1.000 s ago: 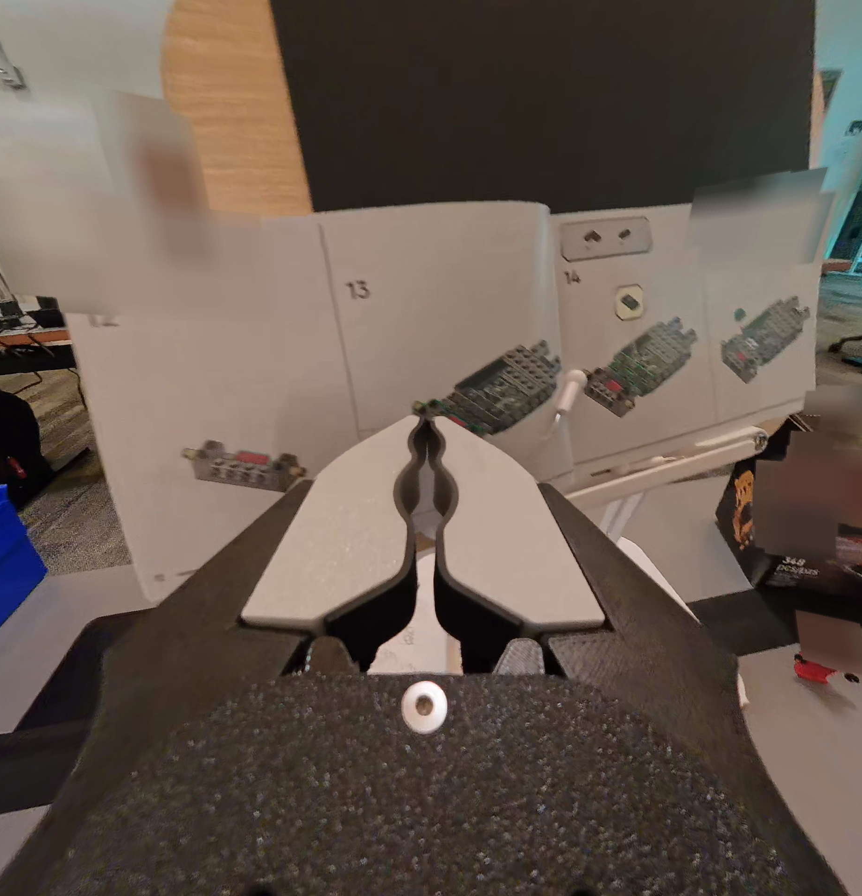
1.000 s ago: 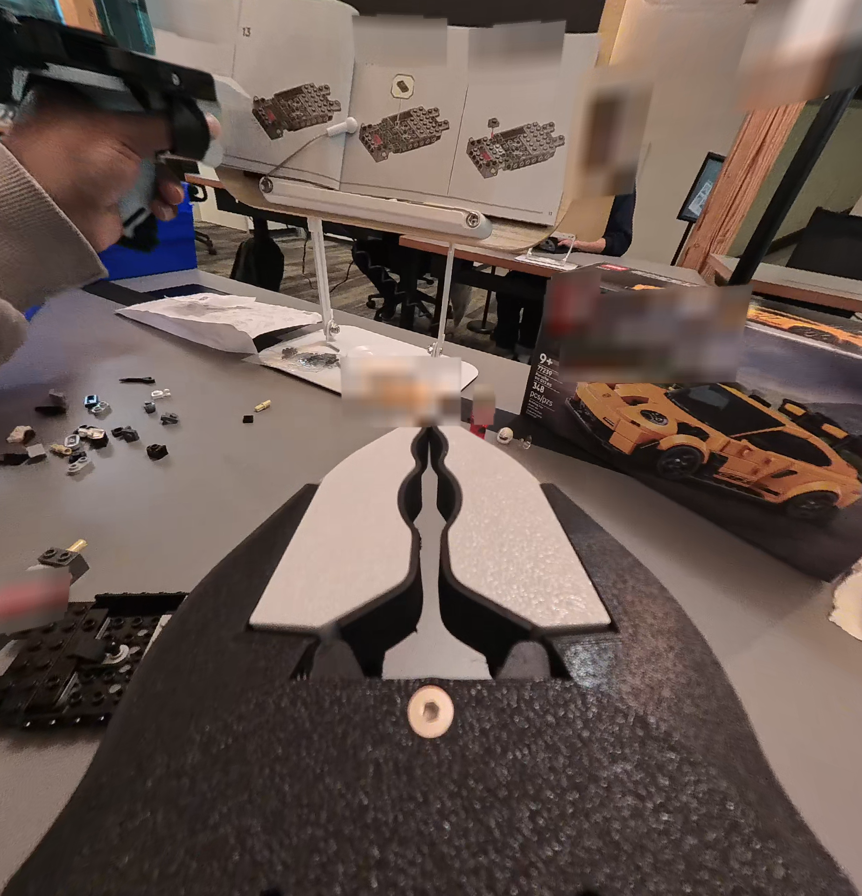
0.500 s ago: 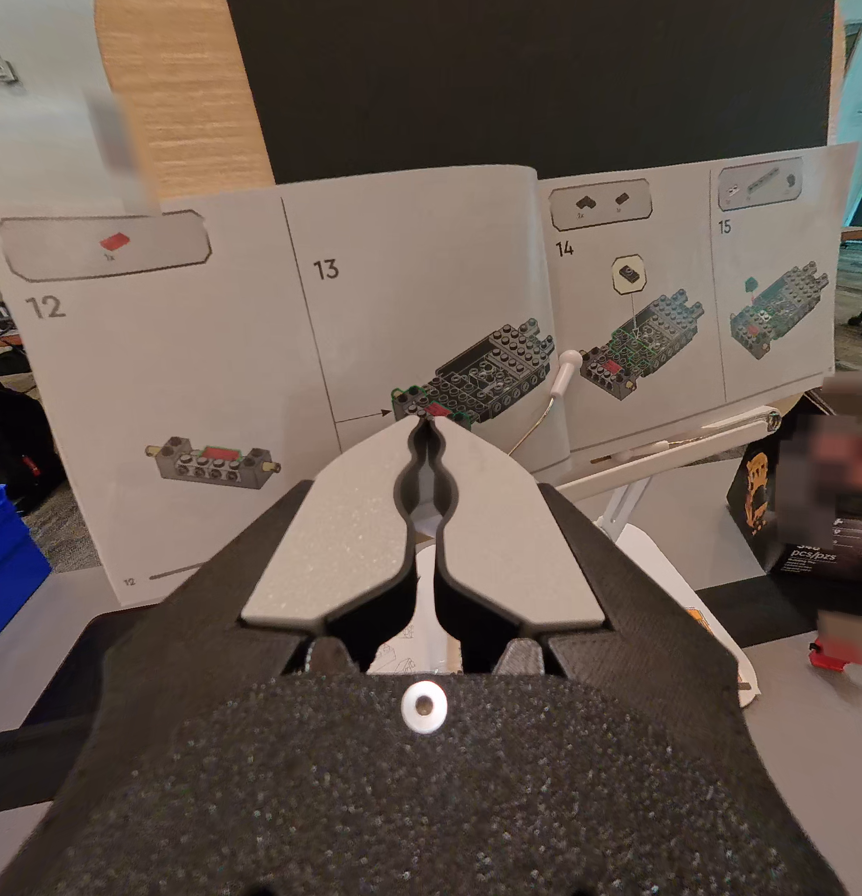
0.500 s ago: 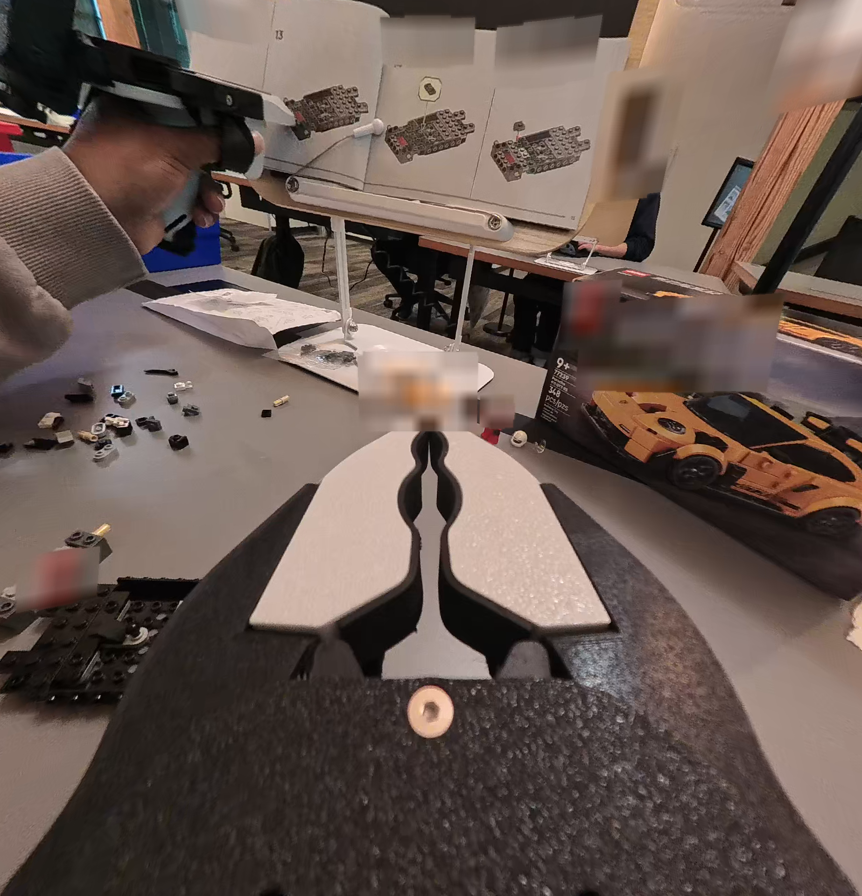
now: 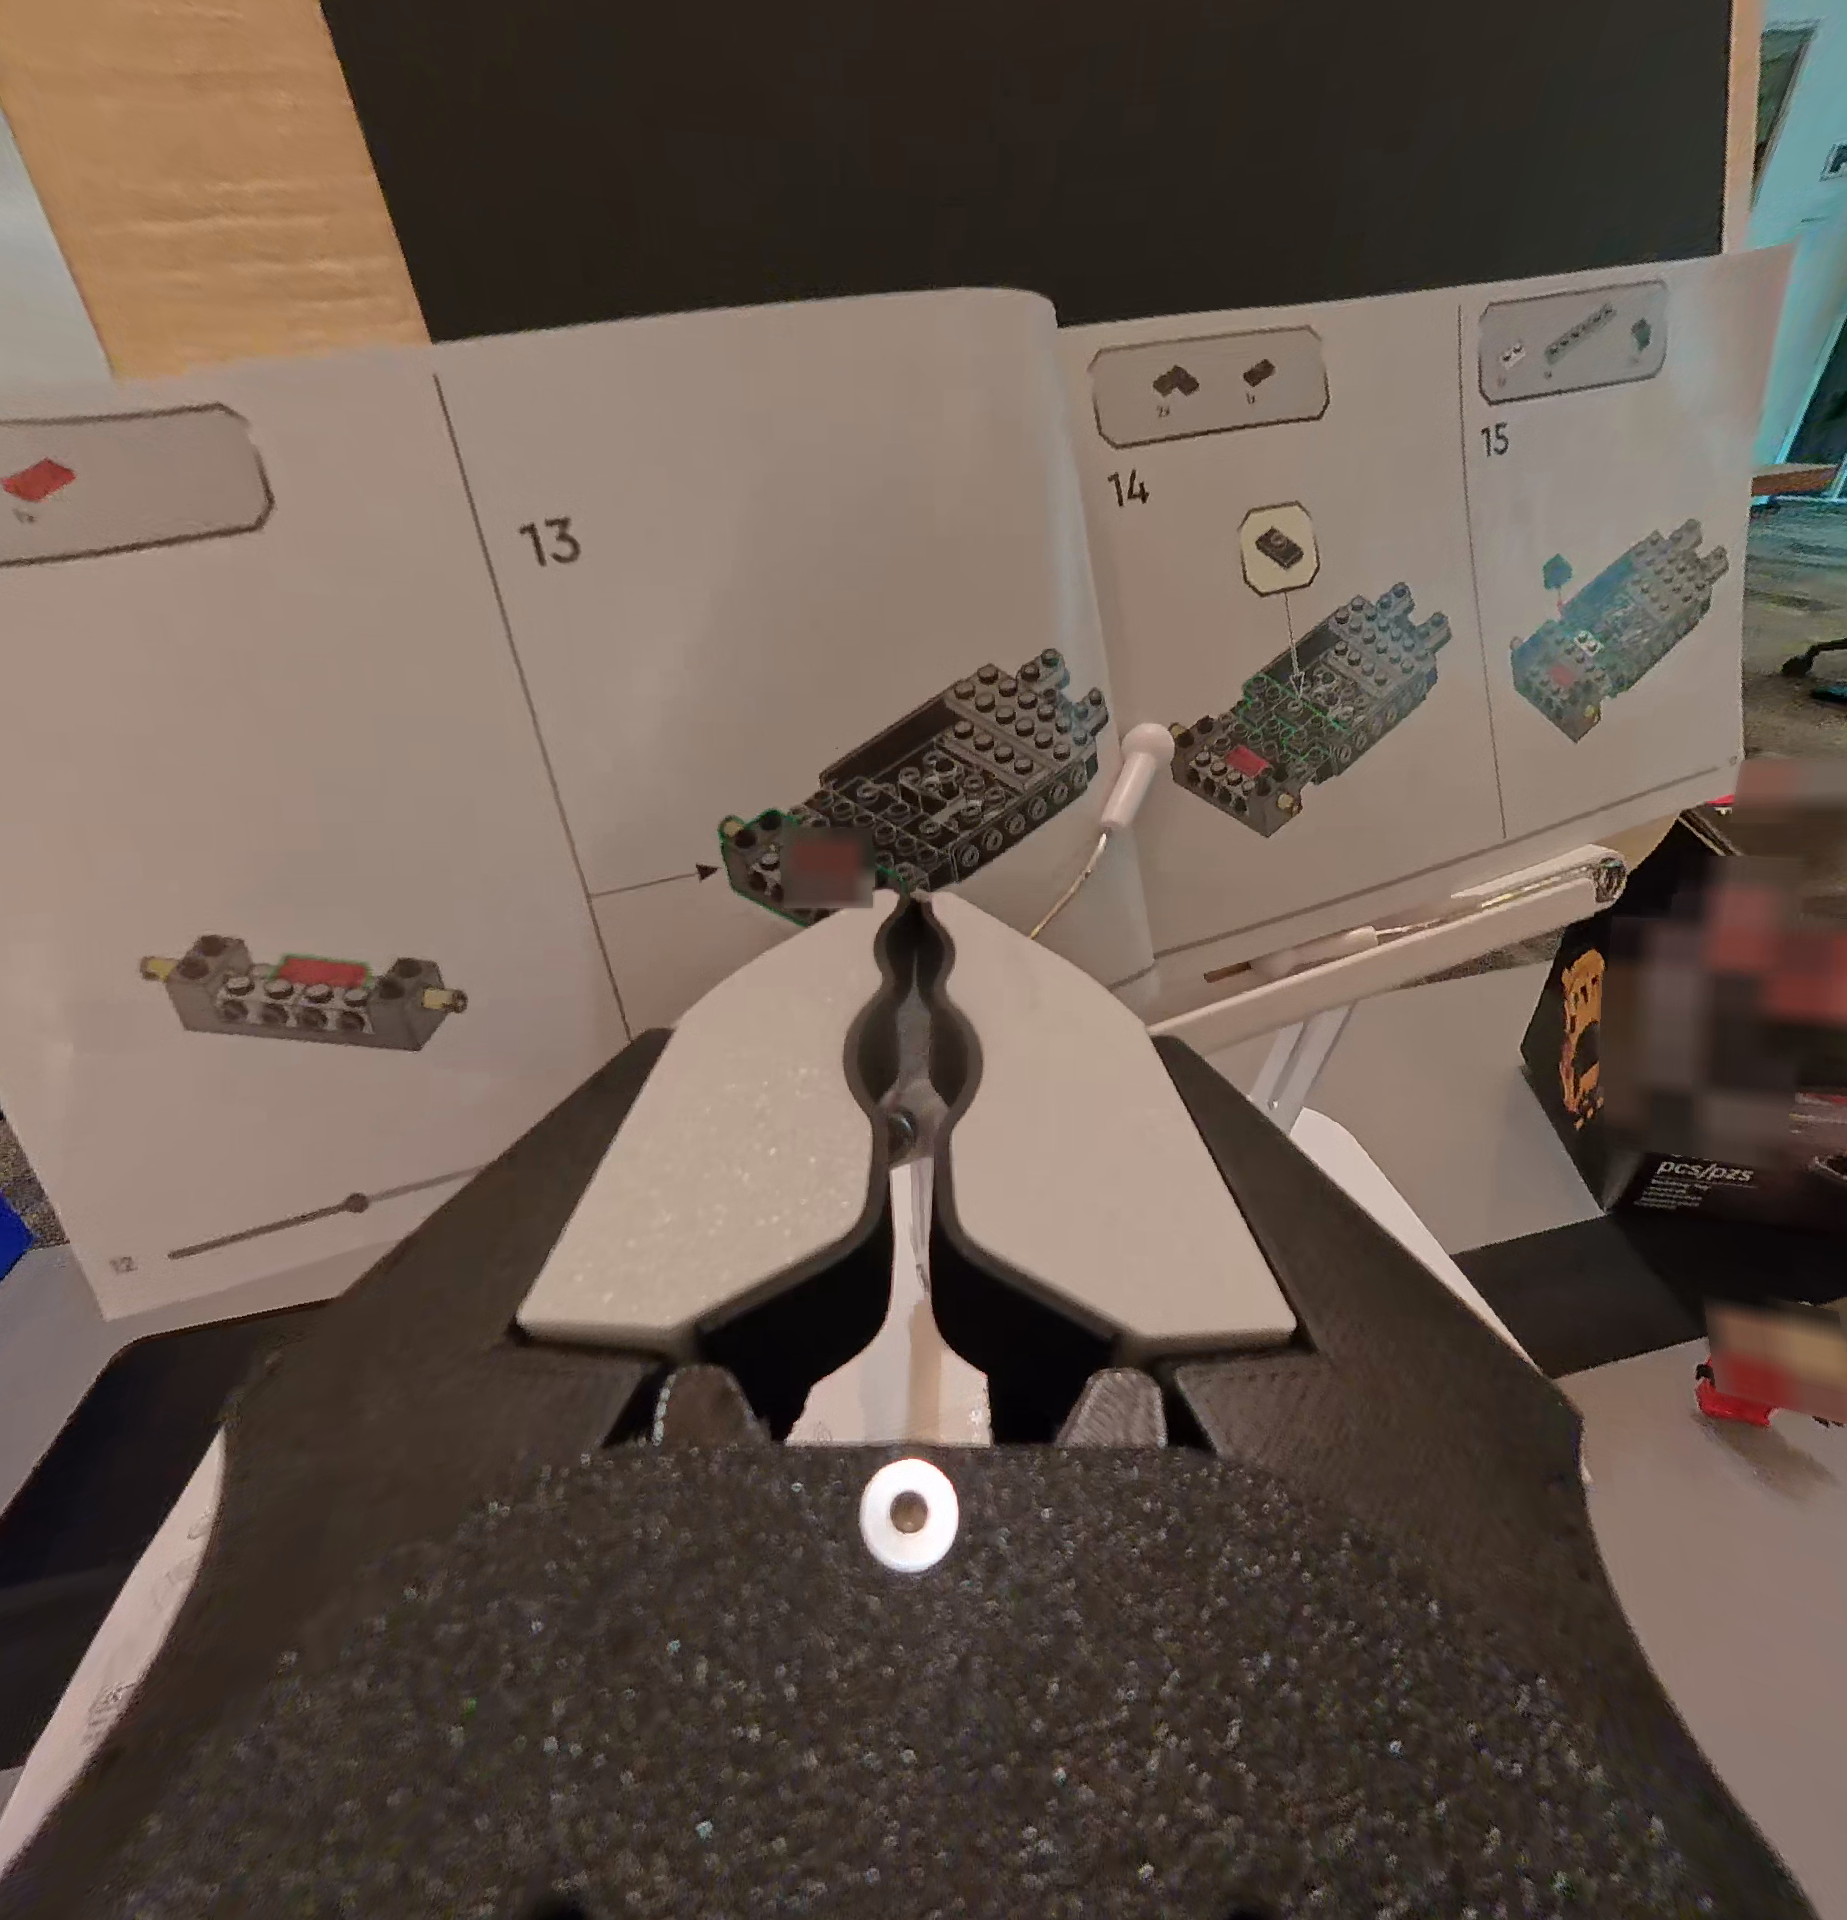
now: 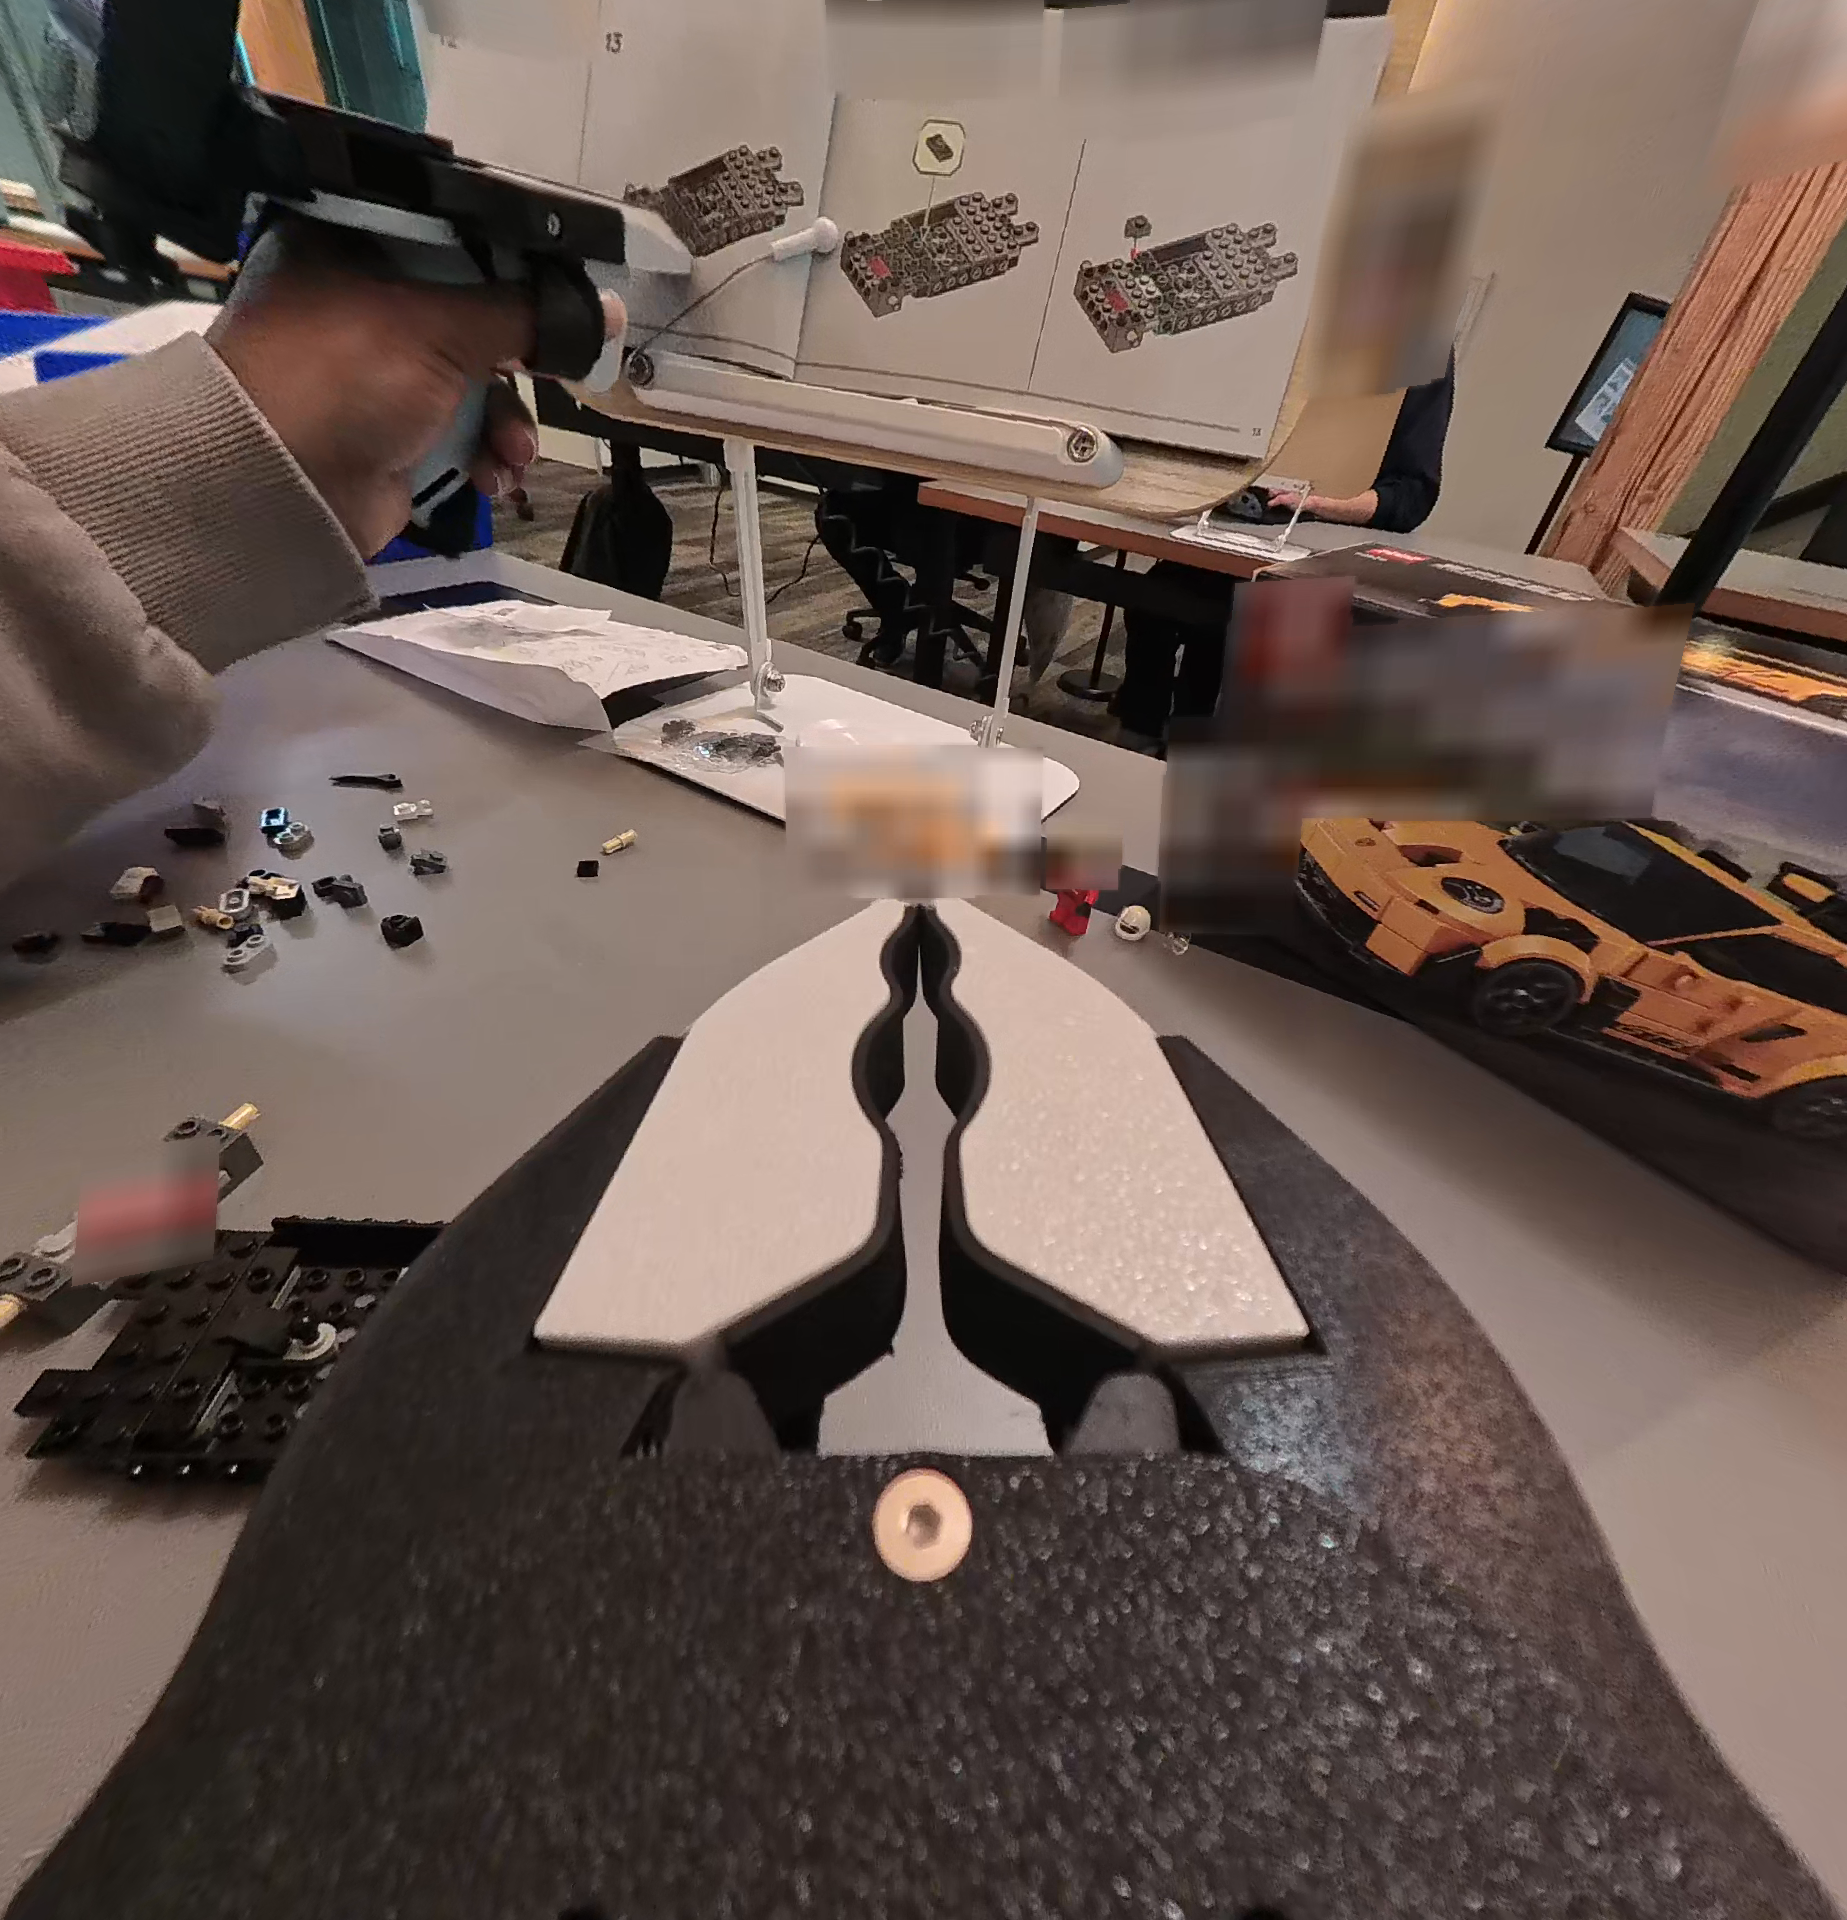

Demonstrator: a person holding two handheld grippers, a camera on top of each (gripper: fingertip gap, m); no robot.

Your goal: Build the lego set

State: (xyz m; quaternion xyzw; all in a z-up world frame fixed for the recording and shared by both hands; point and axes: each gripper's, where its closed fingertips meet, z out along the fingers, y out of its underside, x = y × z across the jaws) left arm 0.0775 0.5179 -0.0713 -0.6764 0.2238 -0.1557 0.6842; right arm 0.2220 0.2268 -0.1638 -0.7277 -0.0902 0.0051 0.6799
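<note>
On the grey table (image 6: 607, 1039), at the left near edge of the right wrist view, lay the black build (image 6: 212, 1340), a flat studded chassis with a grey axle block (image 6: 119, 1226) at its far end, tan pins sticking out on both sides. Farther off on the left, loose pieces (image 6: 264, 883) were scattered, small black, grey and tan bits, well apart from the build. The right gripper (image 6: 915, 914) hung low above the table with its fingers together at the tips and nothing between them. The left gripper (image 5: 911, 906), held up in a hand (image 6: 379, 395) with a beige sleeve (image 6: 98, 582), pointed at the open booklet (image 5: 794, 582), its tips just before the page's lower middle drawing; its fingers were likewise pressed together and empty. The booklet stood on a white stand (image 6: 877, 426), whose thin legs ran down to a white base (image 6: 1044, 779). A clear bag (image 6: 721, 743) of small dark parts lay on that base, beside a crumpled white paper bag (image 6: 545, 649). To the right lay the box (image 6: 1584, 935) showing an orange car, with a small red piece (image 6: 1073, 906) and a white round piece (image 6: 1133, 921) just before its corner.
</note>
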